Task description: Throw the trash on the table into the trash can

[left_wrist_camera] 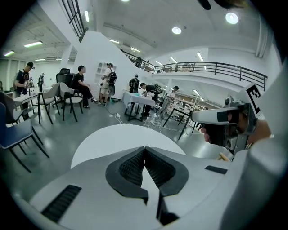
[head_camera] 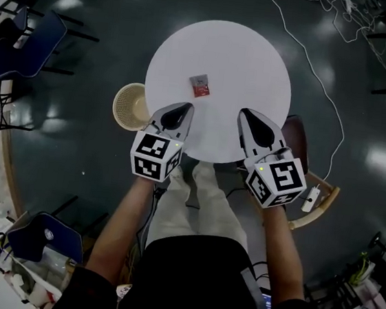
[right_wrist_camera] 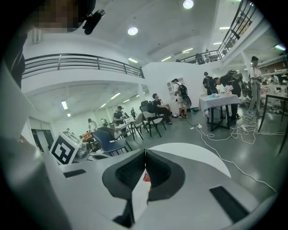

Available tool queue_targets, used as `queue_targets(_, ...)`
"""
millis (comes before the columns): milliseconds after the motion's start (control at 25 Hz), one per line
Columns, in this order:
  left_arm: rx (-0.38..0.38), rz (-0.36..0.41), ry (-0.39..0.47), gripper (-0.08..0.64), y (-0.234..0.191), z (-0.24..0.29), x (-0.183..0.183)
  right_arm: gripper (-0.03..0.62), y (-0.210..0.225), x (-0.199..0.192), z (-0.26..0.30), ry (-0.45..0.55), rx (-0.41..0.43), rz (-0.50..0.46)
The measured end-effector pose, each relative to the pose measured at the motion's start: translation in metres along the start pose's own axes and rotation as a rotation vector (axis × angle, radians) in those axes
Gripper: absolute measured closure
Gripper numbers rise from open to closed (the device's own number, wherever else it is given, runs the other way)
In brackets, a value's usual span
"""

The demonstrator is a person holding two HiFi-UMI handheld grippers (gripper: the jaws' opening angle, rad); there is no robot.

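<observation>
A small red wrapper lies near the middle of the round white table. A round wicker trash can stands on the floor against the table's left near edge. My left gripper hovers over the table's near edge, jaws shut and empty, just right of the can. My right gripper is level with it over the near right edge, also shut with nothing held. In the right gripper view the shut jaws point at the table, and a bit of the red wrapper shows below them. The left gripper view shows closed pads above the tabletop.
A dark red chair with a wooden arm stands by the table's right near side. Blue chairs sit at far left and near left. A white cable runs across the dark floor on the right. People sit at distant tables.
</observation>
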State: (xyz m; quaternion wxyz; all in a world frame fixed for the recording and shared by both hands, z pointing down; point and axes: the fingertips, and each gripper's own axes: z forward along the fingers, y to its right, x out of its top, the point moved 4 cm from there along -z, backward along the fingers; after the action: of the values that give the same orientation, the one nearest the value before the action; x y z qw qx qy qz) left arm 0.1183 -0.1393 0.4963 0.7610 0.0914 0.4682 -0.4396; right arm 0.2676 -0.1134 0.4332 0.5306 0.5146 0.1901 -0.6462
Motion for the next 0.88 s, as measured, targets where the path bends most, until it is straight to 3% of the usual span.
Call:
queue_targets(400,0.052,-0.043,-0.041,0.543,-0.03,0.058,-0.037,0.574,0.034,-0.043,0.026,-0.035,-0.021,0.067)
queue_targets(560,0.047,-0.067,-0.05,0.468,-0.039,0.073,-0.045,0.574,0.038,-0.052,0.036,-0.041,-0.016,0.074)
queue_targets(880,0.079,-0.077,-0.152,0.406,-0.052,0.102,-0.067,0.574,0.036,-0.066,0.05,-0.04,0.002,0.094)
